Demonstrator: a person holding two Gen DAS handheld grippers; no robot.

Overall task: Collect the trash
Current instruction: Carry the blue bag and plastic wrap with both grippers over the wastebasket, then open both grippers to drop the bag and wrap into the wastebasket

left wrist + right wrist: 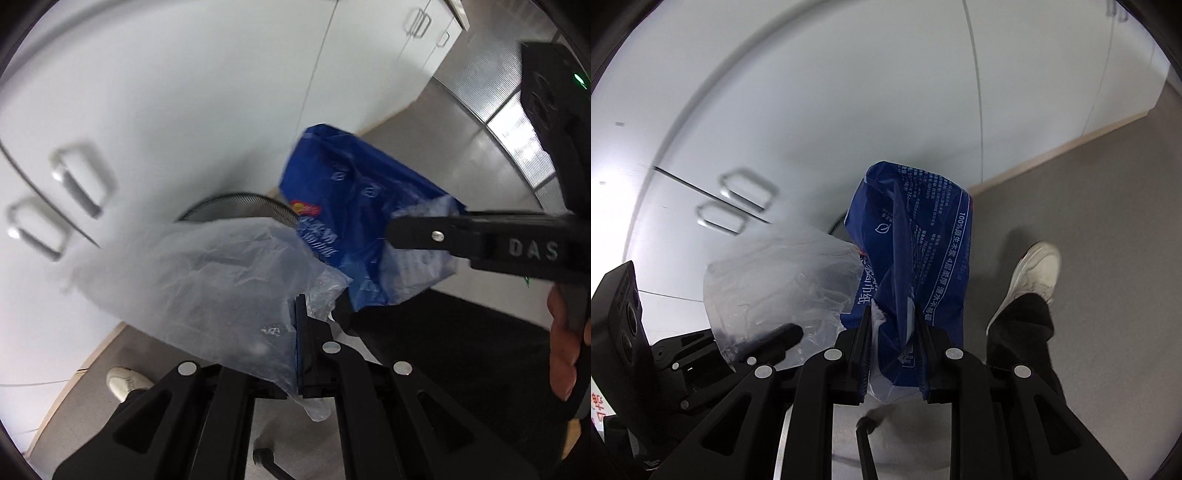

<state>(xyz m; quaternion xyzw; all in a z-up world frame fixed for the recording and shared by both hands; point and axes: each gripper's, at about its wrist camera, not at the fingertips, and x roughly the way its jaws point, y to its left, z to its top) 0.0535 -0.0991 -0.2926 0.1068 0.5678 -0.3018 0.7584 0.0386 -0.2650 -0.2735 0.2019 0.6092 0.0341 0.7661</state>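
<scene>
trash came in two pieces, each pinched in its own tool above the floor. a blue tissue wrapper (912, 236) with white printed text stood up out of the right tool (892, 343), its crumpled lower end clamped between the two pads, which were pressed in on it. a clear plastic bag (207, 280) hung from the left tool (319, 317), whose fingers were closed on the bag's bunched corner, the rest of the film billowing out ahead and to the left. the bag and the wrapper were just beside each other, the film overlapping the wrapper's edge in the right wrist view. behind them showed the dark mesh rim of a waste bin (236, 203), mostly hidden. beyond stood white cabinet doors (166, 92) with metal loop handles (77, 181), grey floor (1089, 184), and a white shoe (1030, 277) below a black trouser leg.
</scene>
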